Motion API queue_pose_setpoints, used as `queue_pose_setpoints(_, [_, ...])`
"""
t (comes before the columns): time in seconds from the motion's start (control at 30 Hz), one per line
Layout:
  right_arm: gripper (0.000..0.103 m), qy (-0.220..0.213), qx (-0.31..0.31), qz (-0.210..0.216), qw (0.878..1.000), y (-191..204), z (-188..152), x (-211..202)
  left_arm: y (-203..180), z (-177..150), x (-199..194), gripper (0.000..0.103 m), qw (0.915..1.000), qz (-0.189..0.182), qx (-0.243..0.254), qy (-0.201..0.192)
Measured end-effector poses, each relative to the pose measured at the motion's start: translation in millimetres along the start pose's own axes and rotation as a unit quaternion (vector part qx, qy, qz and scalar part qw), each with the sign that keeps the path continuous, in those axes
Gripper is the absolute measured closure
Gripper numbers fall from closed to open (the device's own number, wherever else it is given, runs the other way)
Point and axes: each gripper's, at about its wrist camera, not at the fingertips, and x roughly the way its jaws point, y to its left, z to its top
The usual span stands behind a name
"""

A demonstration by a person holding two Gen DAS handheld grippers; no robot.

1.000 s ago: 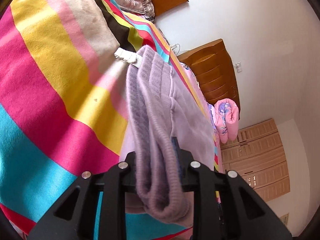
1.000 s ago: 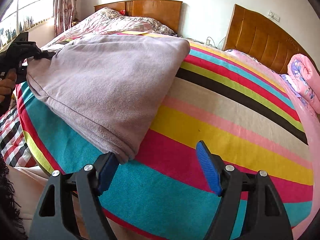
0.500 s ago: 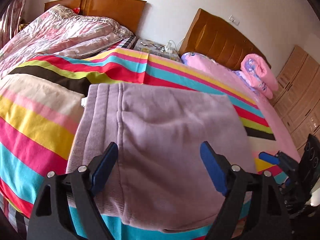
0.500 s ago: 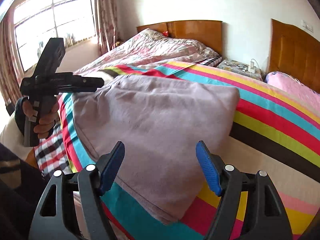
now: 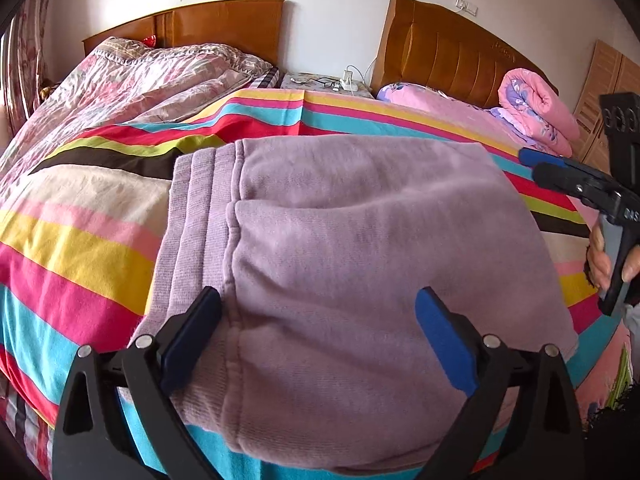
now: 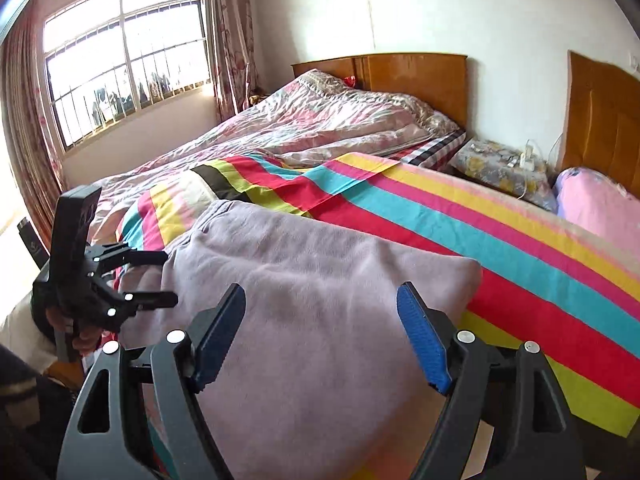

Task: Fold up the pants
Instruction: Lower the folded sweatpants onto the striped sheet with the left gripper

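and here we are right after a fold: the lilac pants (image 5: 360, 264) lie in a thick folded slab on the striped blanket (image 5: 72, 248), filling the middle and lower part of the left wrist view, ribbed waistband (image 5: 192, 216) running down the left side of the bundle. the left hand-held gripper (image 5: 318, 332) has just been opening, and now its blue pads stand wide, one at each side of the cloth near the bottom of the frame, with the pants seen between them but neither pad pressing on the fabric. nothing held there.

over to the right wrist view: the right hand-held gripper (image 6: 320, 332) is spread too, its jaws having just eased a little wider, empty, hovering above the near part of the pants (image 6: 312, 304) at lower centre. at the left edge of that frame you can see the other gripper, gripped in a hand, just beside the waistband end.

my read: the release after a fold is the step in hand. the bundle looks compact, so the job seems well along. what comes next, i'd say, is either one more fold across or a smoothing press; both call for the two grippers to come down on one edge together and pinch all the layers, or the thick stack may slip apart.
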Motion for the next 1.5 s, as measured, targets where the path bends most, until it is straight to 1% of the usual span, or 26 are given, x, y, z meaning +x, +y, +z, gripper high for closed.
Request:
queue_pose_setpoints(0.03, [0.027,0.026,0.002,-0.003,1.000,-9.8,2.5,19.1,-0.7,-0.1,0.0,0.005,1.0000,0.004,0.001,0.001])
queue_pose_setpoints(0.1, [0.029,0.054,-0.017,-0.085,0.995,-29.0,6.0,45.0,-0.1,-0.9,-0.7,0.005,1.0000,0.006,0.005,0.003])
queue_pose_setpoints(0.13, [0.030,0.047,-0.001,-0.104,0.993,-41.6,9.6,47.2,0.7,-1.2,-1.2,0.005,0.9999,0.004,0.009,0.004])
queue_pose_setpoints(0.2, [0.032,0.014,0.060,-0.108,0.992,-59.4,16.1,38.5,2.2,-1.6,-0.9,0.004,0.9999,0.000,0.011,0.003])
queue_pose_setpoints(0.27, [0.028,-0.004,0.062,-0.122,0.991,-48.9,22.0,33.6,2.1,-1.1,0.2,0.002,0.9999,-0.005,0.012,0.004])
queue_pose_setpoints(0.37, [0.026,0.018,-0.016,-0.105,0.994,-15.4,25.7,46.0,1.1,-1.7,1.2,0.002,0.9999,-0.001,0.013,0.003])
queue_pose_setpoints(0.4, [0.026,0.028,-0.031,-0.110,0.993,-13.8,25.1,49.1,0.2,-2.4,1.1,0.002,0.9999,0.000,0.015,0.003])
queue_pose_setpoints(0.47, [0.026,0.052,-0.012,-0.133,0.990,-30.5,24.6,57.7,1.2,-3.5,0.3,0.002,0.9999,-0.001,0.016,0.001])
queue_pose_setpoints(0.5, [0.027,0.057,0.011,-0.172,0.983,-45.7,25.1,60.1,1.4,-4.2,-0.8,0.002,0.9999,-0.002,0.016,0.000])
queue_pose_setpoints(0.57, [0.028,0.057,0.048,-0.256,0.964,-62.6,32.6,57.3,2.3,-5.0,-2.3,0.002,0.9999,-0.004,0.014,-0.002])
queue_pose_setpoints(0.6, [0.028,0.045,0.060,-0.253,0.965,-60.8,38.7,52.9,2.6,-5.2,-2.8,0.002,0.9999,-0.004,0.014,-0.003])
queue_pose_setpoints(0.63, [0.028,0.027,0.056,-0.226,0.972,-49.8,45.9,49.1,2.5,-5.2,-3.2,0.002,0.9999,-0.004,0.015,-0.003])
queue_pose_setpoints(0.7, [0.026,0.014,0.010,-0.171,0.985,-10.4,61.5,54.0,2.0,-5.1,-4.4,0.002,0.9999,0.001,0.016,-0.002])
queue_pose_setpoints(0.73, [0.020,0.019,-0.018,-0.147,0.989,12.2,68.2,61.9,2.2,-5.3,-5.7,0.002,0.9999,0.004,0.015,-0.002])
queue_pose_setpoints(0.8, [0.017,0.040,-0.066,-0.080,0.994,56.8,77.1,84.2,2.7,-6.4,-10.1,0.002,0.9999,0.008,0.012,-0.003])
queue_pose_setpoints(0.87, [0.016,0.073,-0.105,-0.024,0.991,93.9,79.8,112.7,2.9,-9.5,-17.2,0.002,0.9999,0.010,0.013,-0.006])
queue_pose_setpoints(0.9, [0.016,0.095,-0.121,-0.009,0.988,108.9,80.1,127.9,3.4,-11.2,-20.6,0.002,0.9998,0.011,0.013,-0.007])
queue_pose_setpoints(0.93, [0.016,0.114,-0.140,-0.005,0.984,121.9,79.2,144.2,4.1,-12.9,-23.5,0.001,0.9998,0.015,0.012,-0.008])
queue_pose_setpoints(1.0, [0.015,0.134,-0.164,-0.024,0.977,138.3,78.2,172.8,7.3,-15.8,-26.6,0.001,0.9997,0.019,0.010,-0.008])
queue_pose_setpoints(1.07, [0.015,0.138,-0.136,-0.020,0.981,136.9,86.5,189.5,10.8,-18.0,-26.9,0.002,0.9997,0.024,0.006,-0.006])
queue_pose_setpoints(1.13, [0.017,0.118,-0.109,-0.053,0.986,132.9,98.1,191.6,14.1,-19.6,-27.2,0.001,0.9997,0.023,0.002,-0.006])
queue_pose_setpoints(1.17, [0.017,0.104,-0.092,-0.053,0.989,131.3,102.5,185.2,15.5,-20.4,-27.8,0.001,0.9996,0.026,0.000,-0.006])
queue_pose_setpoints(1.2, [0.017,0.086,-0.074,-0.036,0.993,129.8,105.0,174.2,16.7,-21.6,-29.1,0.001,0.9995,0.030,-0.002,-0.006])
queue_pose_setpoints(1.27, [0.018,0.050,-0.066,-0.021,0.996,130.8,104.8,143.7,19.0,-20.9,-34.6,0.001,0.9995,0.028,-0.011,-0.012])
queue_pose_setpoints(1.4, [0.014,0.002,-0.081,-0.060,0.995,124.8,81.6,72.6,24.7,-1.1,-61.1,0.001,0.9975,-0.010,-0.041,-0.057])
queue_pose_setpoints(1.5, [0.014,0.001,-0.057,-0.095,0.994,106.6,48.0,31.5,19.3,28.3,-65.4,0.001,0.9954,-0.017,-0.048,-0.081])
